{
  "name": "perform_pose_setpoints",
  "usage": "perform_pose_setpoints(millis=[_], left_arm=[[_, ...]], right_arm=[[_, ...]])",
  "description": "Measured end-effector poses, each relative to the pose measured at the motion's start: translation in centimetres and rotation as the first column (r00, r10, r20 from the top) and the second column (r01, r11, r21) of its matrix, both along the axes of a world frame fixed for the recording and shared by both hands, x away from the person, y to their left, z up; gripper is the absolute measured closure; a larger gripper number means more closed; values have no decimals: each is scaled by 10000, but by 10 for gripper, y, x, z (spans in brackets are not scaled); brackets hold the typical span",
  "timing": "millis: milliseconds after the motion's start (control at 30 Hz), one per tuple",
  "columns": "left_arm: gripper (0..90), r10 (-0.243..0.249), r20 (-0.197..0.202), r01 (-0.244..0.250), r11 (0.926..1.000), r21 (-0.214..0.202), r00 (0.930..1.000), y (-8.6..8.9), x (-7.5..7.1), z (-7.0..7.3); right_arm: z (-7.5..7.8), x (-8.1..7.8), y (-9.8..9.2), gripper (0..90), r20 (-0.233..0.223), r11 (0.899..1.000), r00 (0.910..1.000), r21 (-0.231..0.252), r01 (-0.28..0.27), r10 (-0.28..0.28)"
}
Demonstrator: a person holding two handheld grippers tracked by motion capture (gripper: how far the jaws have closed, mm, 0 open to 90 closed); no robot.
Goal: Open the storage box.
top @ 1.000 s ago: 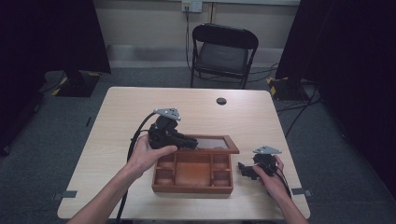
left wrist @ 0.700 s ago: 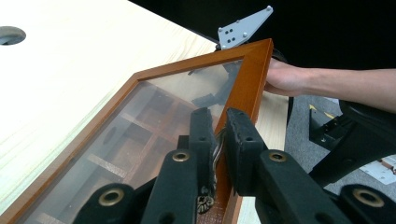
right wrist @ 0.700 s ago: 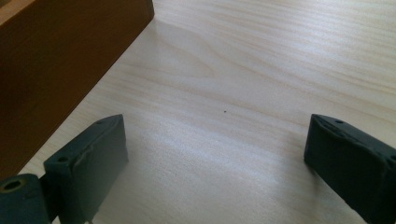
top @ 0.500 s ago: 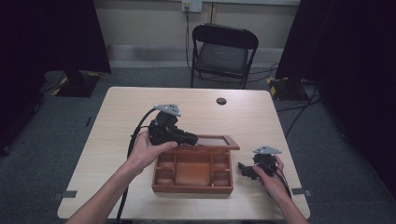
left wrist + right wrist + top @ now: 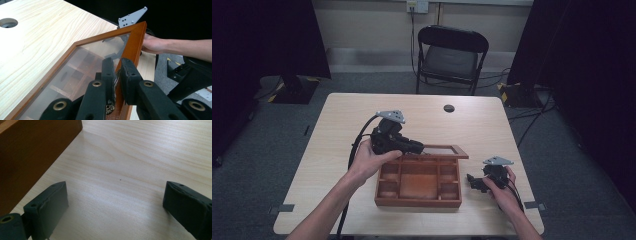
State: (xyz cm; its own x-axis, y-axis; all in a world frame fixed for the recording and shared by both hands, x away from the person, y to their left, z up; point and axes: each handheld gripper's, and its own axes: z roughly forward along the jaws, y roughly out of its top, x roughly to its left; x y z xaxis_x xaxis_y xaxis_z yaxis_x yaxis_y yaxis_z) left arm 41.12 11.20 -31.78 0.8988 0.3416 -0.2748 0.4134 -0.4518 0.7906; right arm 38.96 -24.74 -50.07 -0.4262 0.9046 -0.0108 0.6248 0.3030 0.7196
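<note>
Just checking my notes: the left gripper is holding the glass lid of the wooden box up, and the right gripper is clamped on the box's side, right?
Not quite. The right gripper is open beside the wooden box, jaws apart over bare table, as the right gripper view shows. The left gripper does hold the glass lid raised.

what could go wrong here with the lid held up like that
The left gripper pinches only the thin front rail of the glass lid, near a small metal latch; it could slip and let the lid drop onto the wooden box. The right gripper rests open beside the box, not bracing it, so the box may shift.
</note>
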Motion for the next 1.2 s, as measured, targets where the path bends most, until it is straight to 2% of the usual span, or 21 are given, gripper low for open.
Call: perform_pose_setpoints(millis=[200, 333, 467, 600, 1200], left_arm=[[817, 83, 119, -83, 9999, -62, 9999, 1, 0, 1], [817, 151, 228, -152, 9999, 35, 9996, 0, -1, 2], [817, 196, 213, -194, 9998, -86, 9996, 0, 0, 2], [817, 188, 235, -188, 9998, -5, 9995, 0, -1, 2], [817, 156, 150, -154, 9998, -112, 9998, 0, 0, 0]], right_arm=[[0, 0, 0, 52, 2, 10000, 10000, 3, -4, 4], [0, 0, 0, 52, -1, 10000, 10000, 1, 0, 0], [0, 0, 0, 52, -2, 10000, 10000, 2, 1, -1], [0, 0, 0, 52, 0, 10000, 10000, -1, 0, 0], [0, 0, 0, 52, 2, 10000, 10000, -1, -2, 2]])
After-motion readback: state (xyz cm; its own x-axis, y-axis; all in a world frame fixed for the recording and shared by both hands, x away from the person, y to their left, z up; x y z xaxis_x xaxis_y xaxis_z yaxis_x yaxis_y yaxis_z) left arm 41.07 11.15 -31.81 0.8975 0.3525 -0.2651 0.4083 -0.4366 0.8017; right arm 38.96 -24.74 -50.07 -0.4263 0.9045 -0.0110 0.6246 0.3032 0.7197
